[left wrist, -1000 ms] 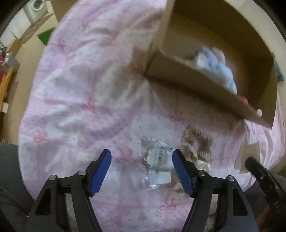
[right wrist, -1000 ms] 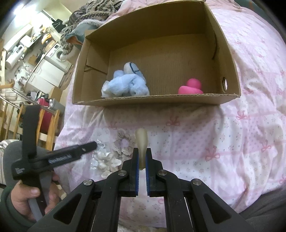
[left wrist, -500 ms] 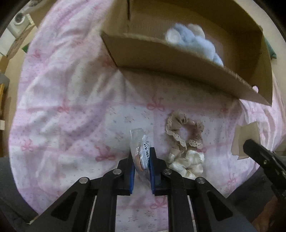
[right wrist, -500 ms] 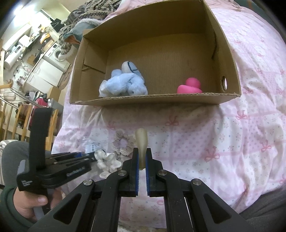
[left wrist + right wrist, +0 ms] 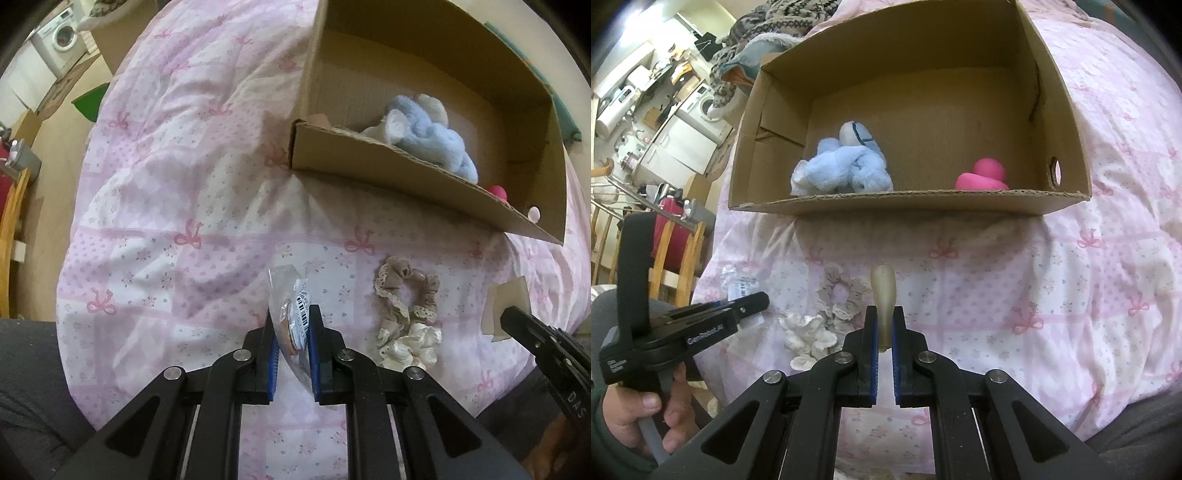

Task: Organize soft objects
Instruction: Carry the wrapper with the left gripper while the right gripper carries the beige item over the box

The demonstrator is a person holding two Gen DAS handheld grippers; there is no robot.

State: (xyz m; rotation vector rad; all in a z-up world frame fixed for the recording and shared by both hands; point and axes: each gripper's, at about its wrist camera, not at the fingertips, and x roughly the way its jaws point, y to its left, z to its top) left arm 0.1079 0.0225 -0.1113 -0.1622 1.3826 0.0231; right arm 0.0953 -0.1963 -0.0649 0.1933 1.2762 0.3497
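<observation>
Landmark: one open cardboard box [image 5: 1067, 122], standing on a pink bow-print quilt [image 5: 1052, 280].

Inside the box, two items:
- One pale blue plush toy [image 5: 846, 170], lying against the near wall, toward the box's left end.
- One bright pink rounded soft object [image 5: 984, 175], also against the near wall, toward the right end, near a round hole in the side wall. Its form is half hidden by the wall.

On the quilt in front of the box's near wall, two items:
- One beige lace-trimmed scrunchie [image 5: 404, 291], lying flat.
- One cream-white scrunchie [image 5: 410, 343], touching the beige one on the side away from the box.

Held items, two:
- One clear plastic packet [image 5: 291, 314] with a barcode label and something orange-brown inside. It stands on edge, left of the scrunchies and clear of the box. The left gripper [image 5: 291, 339] has its blue pads clamped on it, the jaws nearly together.
- One beige, rubbery, rounded piece [image 5: 883, 295], pointing toward the box's near wall. The right gripper [image 5: 884, 332] is squeezed tight on its lower end.

Hands: one visible, the person's left hand [image 5: 639, 410], wrapped round the left gripper's handle, in a dark green sleeve.

Grippers: two, both black with blue pads.
</observation>
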